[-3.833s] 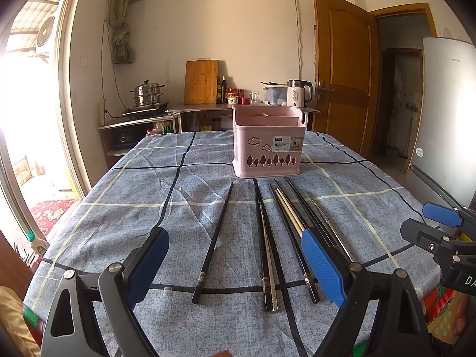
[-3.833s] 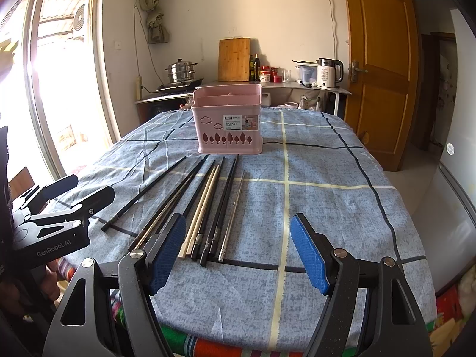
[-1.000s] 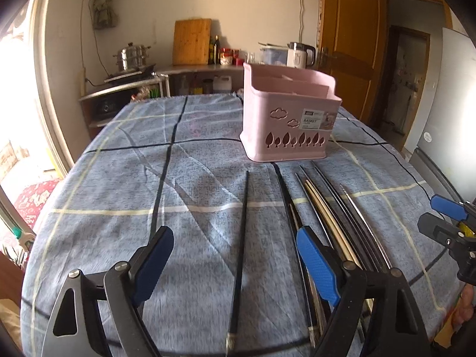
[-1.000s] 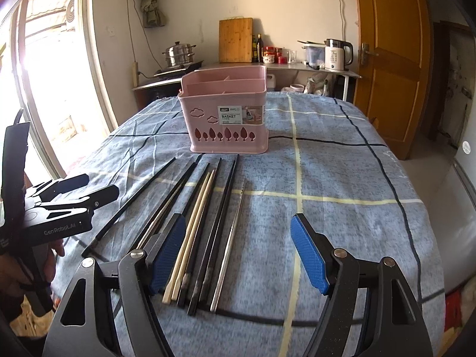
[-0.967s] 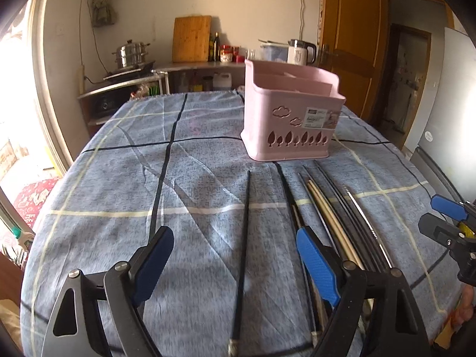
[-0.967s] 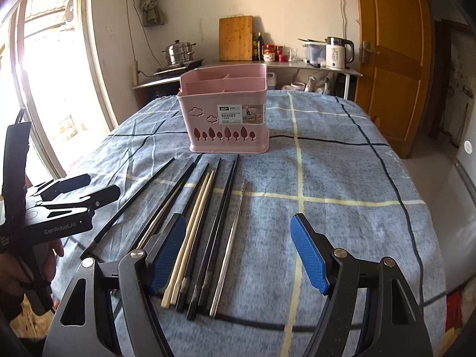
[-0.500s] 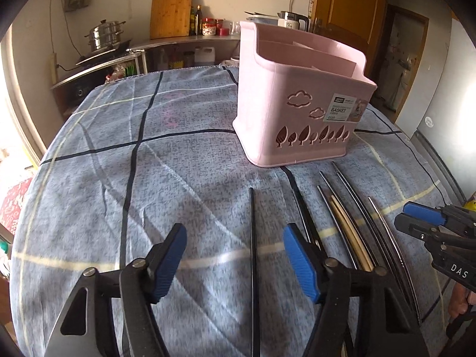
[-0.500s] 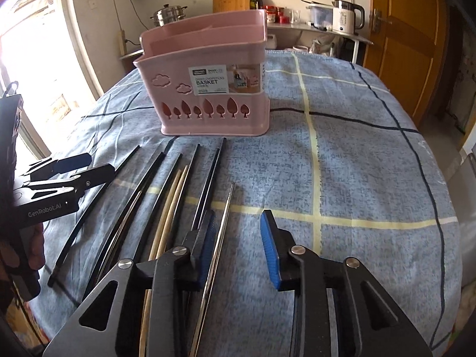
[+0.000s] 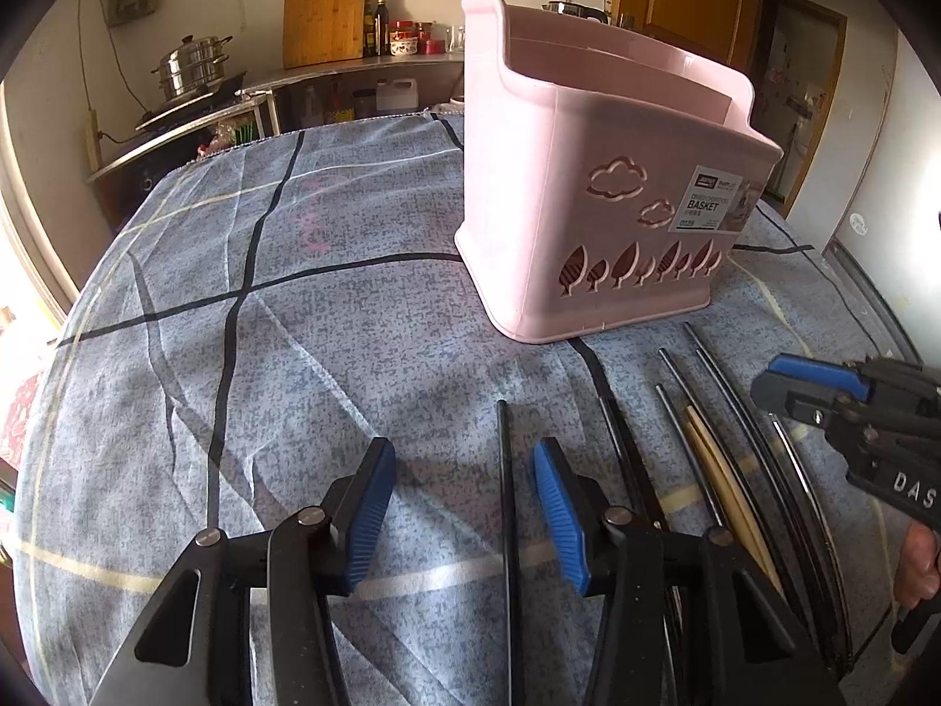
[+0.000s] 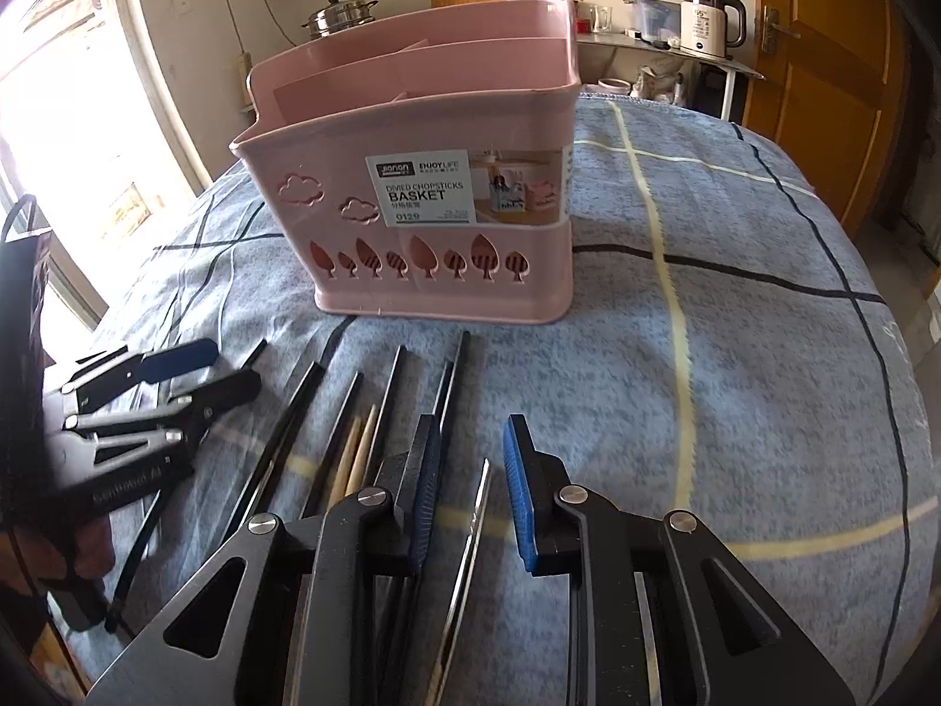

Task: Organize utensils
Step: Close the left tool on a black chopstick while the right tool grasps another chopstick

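Observation:
A pink divided chopstick basket (image 9: 588, 217) (image 10: 441, 194) stands upright on the blue checked tablecloth (image 9: 329, 353). Several chopsticks lie side by side in front of it. My left gripper (image 9: 464, 447) hangs low over the leftmost black chopstick (image 9: 504, 500). The chopstick lies between the closing jaws, nearer the right pad, and neither pad touches it. My right gripper (image 10: 471, 426) straddles the rightmost silver metal chopstick (image 10: 473, 523). Its jaws are closing too, and a gap shows on both sides. Black ones and a wooden pair (image 9: 717, 470) (image 10: 353, 459) lie between the two grippers.
Each gripper shows in the other's view: the right gripper (image 9: 823, 400), the left gripper (image 10: 159, 388), each with a hand on it. The tablecloth falls away at the right edge (image 10: 906, 412). Behind are a counter with a steel pot (image 9: 188, 65), a cutting board and a kettle (image 10: 706, 23).
Both grippers have come forward and down to the far ends of the chopsticks, near the basket. Both pairs of jaws have narrowed, the right one much more.

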A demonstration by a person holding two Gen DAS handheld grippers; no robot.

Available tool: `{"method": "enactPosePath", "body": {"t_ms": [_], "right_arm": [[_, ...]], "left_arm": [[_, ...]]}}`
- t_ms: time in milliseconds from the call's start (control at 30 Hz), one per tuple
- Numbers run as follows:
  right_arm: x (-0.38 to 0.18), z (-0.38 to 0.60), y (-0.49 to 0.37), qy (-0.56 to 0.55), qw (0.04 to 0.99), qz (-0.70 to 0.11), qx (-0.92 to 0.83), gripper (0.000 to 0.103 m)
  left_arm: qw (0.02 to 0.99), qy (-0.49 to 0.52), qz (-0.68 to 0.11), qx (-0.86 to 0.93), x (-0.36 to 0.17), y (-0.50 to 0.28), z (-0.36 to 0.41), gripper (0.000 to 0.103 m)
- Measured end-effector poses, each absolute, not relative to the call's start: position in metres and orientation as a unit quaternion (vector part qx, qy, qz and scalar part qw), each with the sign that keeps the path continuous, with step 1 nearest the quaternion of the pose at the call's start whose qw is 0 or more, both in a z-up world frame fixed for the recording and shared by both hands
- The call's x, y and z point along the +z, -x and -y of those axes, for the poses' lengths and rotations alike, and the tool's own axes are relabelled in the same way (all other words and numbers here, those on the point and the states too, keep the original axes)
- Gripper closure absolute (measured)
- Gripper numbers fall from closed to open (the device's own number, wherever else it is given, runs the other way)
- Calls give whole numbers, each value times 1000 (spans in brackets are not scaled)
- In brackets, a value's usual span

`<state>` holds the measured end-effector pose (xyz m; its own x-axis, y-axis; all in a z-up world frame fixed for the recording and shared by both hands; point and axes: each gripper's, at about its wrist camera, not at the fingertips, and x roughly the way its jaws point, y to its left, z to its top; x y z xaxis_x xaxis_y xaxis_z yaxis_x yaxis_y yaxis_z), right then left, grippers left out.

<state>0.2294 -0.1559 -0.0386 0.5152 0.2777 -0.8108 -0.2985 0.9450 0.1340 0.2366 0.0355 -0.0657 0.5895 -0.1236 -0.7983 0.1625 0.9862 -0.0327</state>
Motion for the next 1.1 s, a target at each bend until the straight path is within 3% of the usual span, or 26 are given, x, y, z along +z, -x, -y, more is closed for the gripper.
{"method": "enactPosePath", "body": {"t_ms": [467, 767, 1100], "right_arm": [[-50, 140, -282, -6, 858, -486, 165, 94], [-49, 164, -283, -21, 851, -503, 146, 94], [-52, 169, -284, -52, 837, -520, 160, 98]], "left_arm": [[895, -29, -438, -73, -66, -240, -34, 56], [893, -28, -445, -68, -66, -245, -33, 58], [890, -38, -449, -75, -66, -251, -31, 74]]}}
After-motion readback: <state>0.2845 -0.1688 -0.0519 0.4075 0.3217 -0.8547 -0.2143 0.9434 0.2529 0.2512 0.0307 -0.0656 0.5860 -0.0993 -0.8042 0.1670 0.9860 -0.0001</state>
